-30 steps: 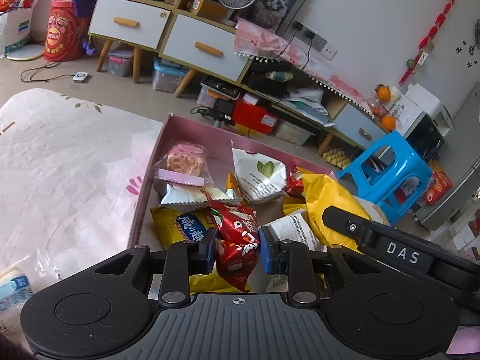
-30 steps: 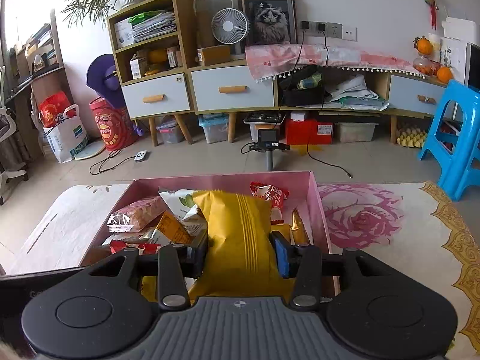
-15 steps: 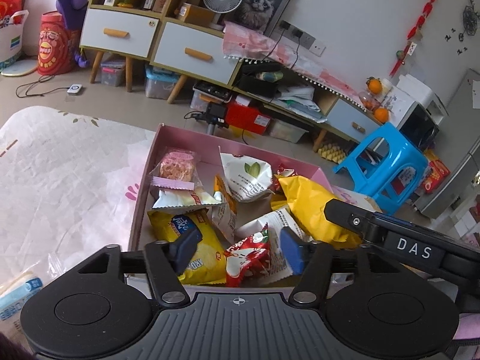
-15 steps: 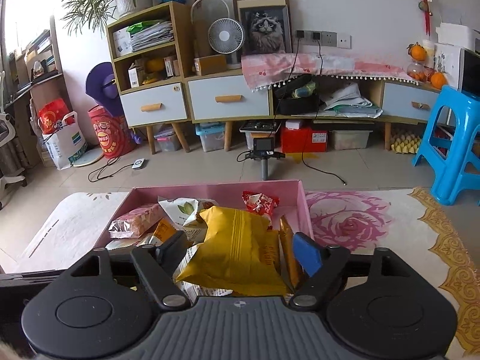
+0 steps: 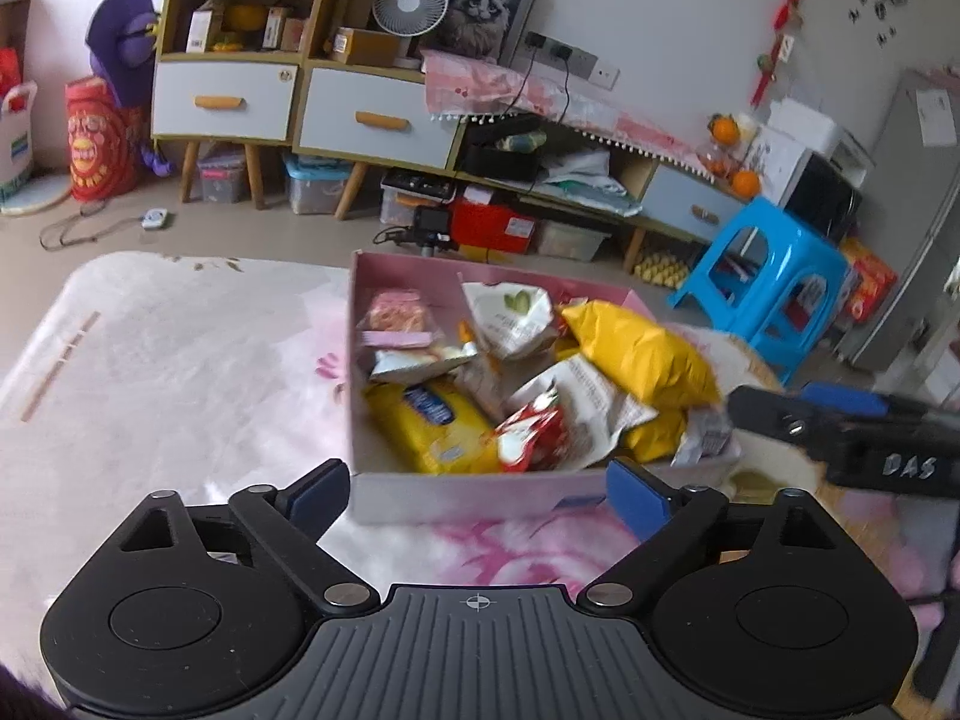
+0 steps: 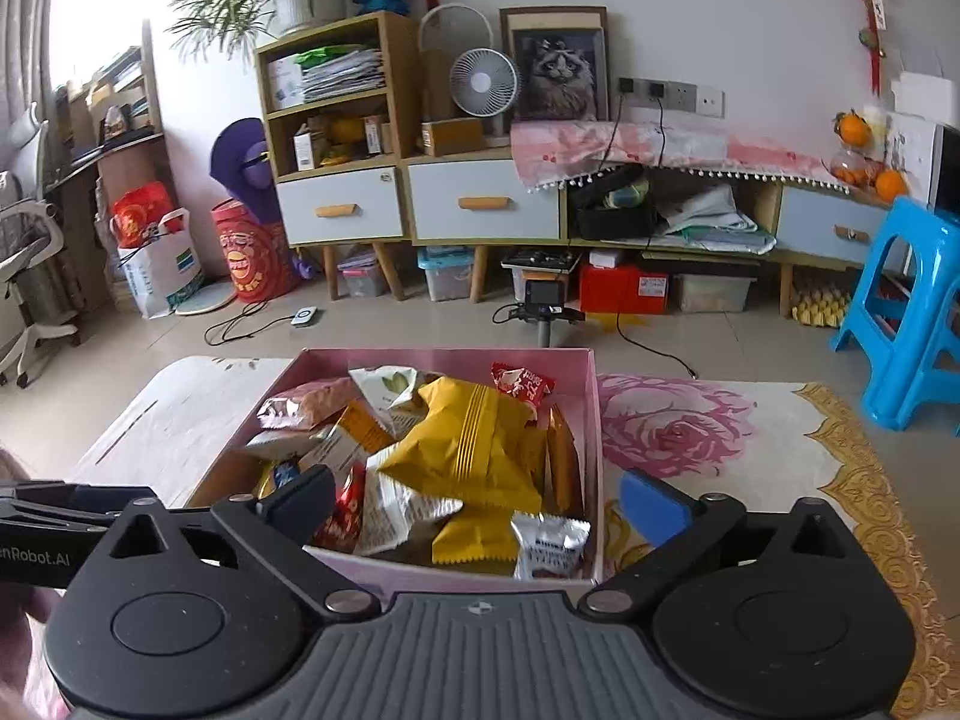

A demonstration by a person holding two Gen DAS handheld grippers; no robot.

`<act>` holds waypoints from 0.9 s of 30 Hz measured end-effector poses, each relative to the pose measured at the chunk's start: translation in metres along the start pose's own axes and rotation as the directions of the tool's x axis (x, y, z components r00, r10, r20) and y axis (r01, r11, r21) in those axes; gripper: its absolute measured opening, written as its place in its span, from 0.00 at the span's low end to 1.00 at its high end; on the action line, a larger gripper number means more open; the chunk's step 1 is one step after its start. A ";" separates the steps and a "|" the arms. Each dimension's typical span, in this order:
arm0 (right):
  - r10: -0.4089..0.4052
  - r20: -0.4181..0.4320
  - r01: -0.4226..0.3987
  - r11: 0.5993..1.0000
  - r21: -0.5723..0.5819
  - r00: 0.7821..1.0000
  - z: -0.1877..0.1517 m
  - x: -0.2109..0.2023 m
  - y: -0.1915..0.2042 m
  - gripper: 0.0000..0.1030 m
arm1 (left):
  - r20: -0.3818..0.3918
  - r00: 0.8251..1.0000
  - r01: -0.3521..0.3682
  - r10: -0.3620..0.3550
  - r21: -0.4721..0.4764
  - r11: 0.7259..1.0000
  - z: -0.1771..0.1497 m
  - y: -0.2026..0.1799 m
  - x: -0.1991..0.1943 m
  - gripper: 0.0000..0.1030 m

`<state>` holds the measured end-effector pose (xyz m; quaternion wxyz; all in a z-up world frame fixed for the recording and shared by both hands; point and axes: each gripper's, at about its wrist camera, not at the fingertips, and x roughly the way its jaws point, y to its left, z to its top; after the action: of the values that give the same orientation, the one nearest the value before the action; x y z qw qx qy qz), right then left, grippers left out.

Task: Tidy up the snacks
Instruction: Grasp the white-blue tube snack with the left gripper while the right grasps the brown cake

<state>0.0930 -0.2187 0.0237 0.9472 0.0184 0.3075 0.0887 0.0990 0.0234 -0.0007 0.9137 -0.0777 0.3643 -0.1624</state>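
Note:
A pink box sits on a flowered cloth and holds several snack packs. A red snack pack lies near its front wall. A large yellow bag lies on top of the pile. My left gripper is open and empty, just in front of the box. My right gripper is open and empty, over the box's near edge. The right gripper also shows at the right of the left wrist view.
A blue plastic stool stands right of the table. A low cabinet with drawers and clutter lines the far wall. A small camera tripod stands on the floor behind the box.
Both grippers have opened and drawn back from the box. The left let go of the red pack and the right let go of the yellow bag; both now lie in the box.

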 end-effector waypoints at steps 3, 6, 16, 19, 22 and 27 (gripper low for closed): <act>-0.001 -0.012 0.001 1.000 -0.023 1.000 -0.009 -0.005 -0.003 0.93 | 0.009 0.999 -0.038 0.037 0.037 0.999 -0.004 0.007 -0.011 0.95; -0.032 -0.037 0.030 0.998 -0.057 0.999 -0.020 -0.008 -0.007 0.93 | 0.017 0.998 -0.069 0.068 0.063 0.996 -0.009 0.018 -0.021 0.97; -0.087 -0.086 0.078 0.992 -0.098 0.993 -0.053 -0.008 -0.024 0.93 | 0.005 0.987 -0.161 0.162 0.138 0.977 -0.034 0.064 -0.029 0.97; -0.091 -0.122 0.074 0.988 -0.138 0.988 -0.069 -0.003 -0.023 0.93 | 0.005 0.984 -0.174 0.176 0.172 0.970 -0.043 0.074 -0.026 0.97; -0.086 -0.155 0.065 0.988 -0.140 0.984 -0.081 0.004 -0.023 0.93 | -0.001 0.983 -0.180 0.185 0.216 0.960 -0.051 0.086 -0.021 0.97; -0.059 -0.158 0.045 0.995 -0.088 0.986 -0.098 0.013 -0.028 0.93 | -0.033 0.982 -0.170 0.184 0.247 0.954 -0.060 0.105 -0.009 0.97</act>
<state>0.0504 -0.2456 -0.0653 0.9214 -0.0368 0.3790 0.0780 0.0764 0.1236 -0.0657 0.9167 0.0721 0.3724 -0.1254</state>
